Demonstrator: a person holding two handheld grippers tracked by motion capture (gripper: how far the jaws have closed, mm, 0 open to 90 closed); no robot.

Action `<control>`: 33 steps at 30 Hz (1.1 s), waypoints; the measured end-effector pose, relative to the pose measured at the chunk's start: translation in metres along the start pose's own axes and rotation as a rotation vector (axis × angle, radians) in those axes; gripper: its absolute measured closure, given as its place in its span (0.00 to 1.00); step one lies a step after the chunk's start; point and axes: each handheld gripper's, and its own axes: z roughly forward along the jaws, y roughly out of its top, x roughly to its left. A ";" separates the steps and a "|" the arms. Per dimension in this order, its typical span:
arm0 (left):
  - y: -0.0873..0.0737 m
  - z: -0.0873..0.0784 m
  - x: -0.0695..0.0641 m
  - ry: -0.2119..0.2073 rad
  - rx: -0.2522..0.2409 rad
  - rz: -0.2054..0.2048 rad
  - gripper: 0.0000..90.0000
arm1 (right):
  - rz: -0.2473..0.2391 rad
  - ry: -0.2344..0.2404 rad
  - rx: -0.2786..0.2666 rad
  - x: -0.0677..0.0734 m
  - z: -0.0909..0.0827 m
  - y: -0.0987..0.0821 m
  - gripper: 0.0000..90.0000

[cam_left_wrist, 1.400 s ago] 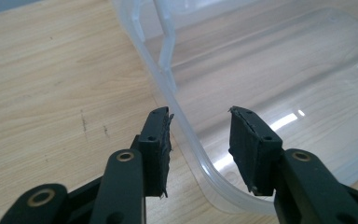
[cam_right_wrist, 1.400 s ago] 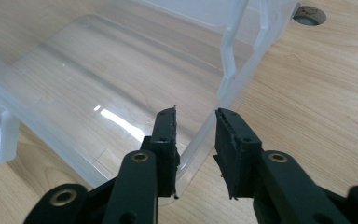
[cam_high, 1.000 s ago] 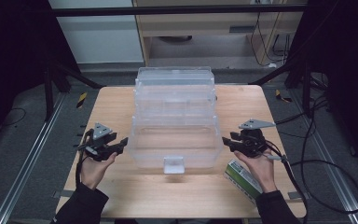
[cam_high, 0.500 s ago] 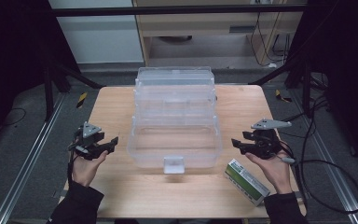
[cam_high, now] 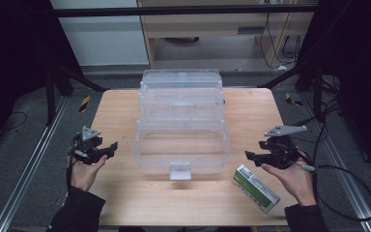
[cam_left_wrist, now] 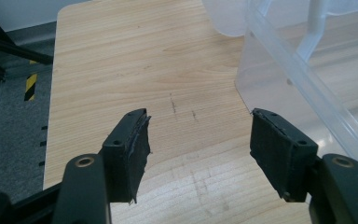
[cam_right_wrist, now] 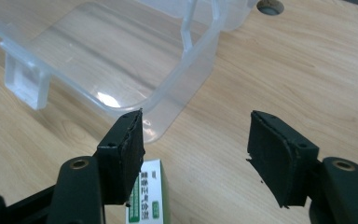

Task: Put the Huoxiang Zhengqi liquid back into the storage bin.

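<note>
Both grippers spread, empty, flanking the open box (cam_high: 181,128)
Right gripper (cam_high: 251,156), jaws just opening, hangs near the carton (cam_high: 257,187); a careless reach could shove it off the near edge; left gripper (cam_high: 110,147) likewise just opening

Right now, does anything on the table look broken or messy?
Nothing looks broken or spilled. The clear box stands open and empty mid-table. The green-and-white carton lies slanted near the front edge, outside the box, below the open right gripper.
</note>
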 end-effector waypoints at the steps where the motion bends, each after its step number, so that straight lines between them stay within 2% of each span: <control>1: 0.000 0.000 0.001 0.002 -0.001 -0.004 0.40 | -0.002 0.000 0.006 0.000 -0.002 0.000 0.40; 14: -0.002 0.004 0.001 0.003 0.022 0.005 0.39 | -0.059 0.044 0.131 0.009 -0.009 0.004 0.39; 23: -0.004 0.007 0.002 0.012 0.032 0.010 0.39 | -0.085 0.059 0.215 0.017 -0.006 0.005 0.40; 25: -0.004 0.007 0.001 0.010 0.031 0.016 0.39 | -0.106 0.065 0.243 0.019 -0.005 0.005 0.40; 33: -0.004 0.007 0.000 0.006 0.032 0.020 0.39 | -0.117 0.063 0.333 0.022 -0.003 0.000 0.40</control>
